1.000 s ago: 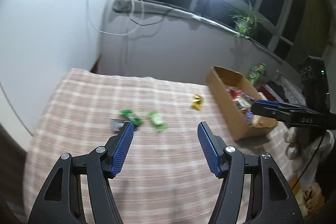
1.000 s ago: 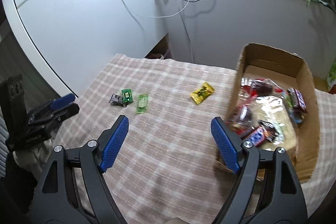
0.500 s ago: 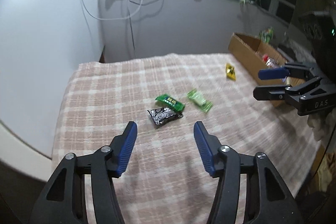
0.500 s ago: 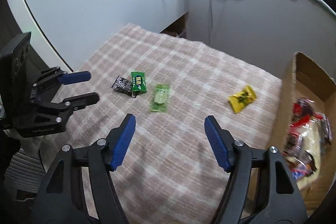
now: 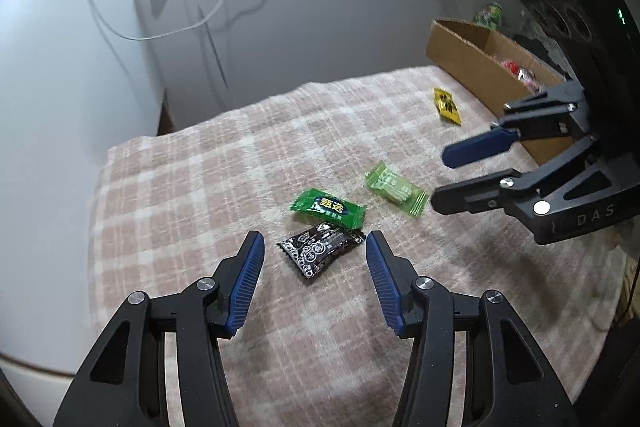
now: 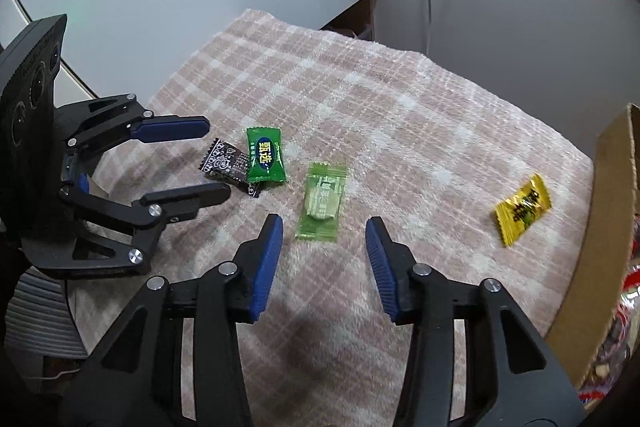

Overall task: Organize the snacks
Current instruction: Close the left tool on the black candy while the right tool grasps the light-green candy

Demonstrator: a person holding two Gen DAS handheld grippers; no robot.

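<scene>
Several wrapped candies lie on the pink checked cloth [image 5: 208, 187]. The black candy [image 5: 320, 253] sits between the fingertips of my left gripper [image 5: 314, 247], which is open; its blue pads stand clear of the wrapper. A dark green candy [image 5: 328, 209] overlaps the black one's far edge. My right gripper [image 6: 323, 227] hangs over the near end of the light green candy [image 6: 322, 203]. Its jaws are closing with the candy between the tips, untouched. A yellow candy [image 6: 522, 209] lies alone near the cardboard box [image 6: 600, 227].
The box [image 5: 468, 67] holds several snacks and stands at the cloth's right edge. The two grippers are close together, with my right gripper [image 5: 444, 179] just right of the light green candy [image 5: 396, 189]. A white wall and hanging cables are behind.
Both grippers have come down and closer to the candies. Both sets of jaws have narrowed. The left now frames the black candy, the right the light green one.
</scene>
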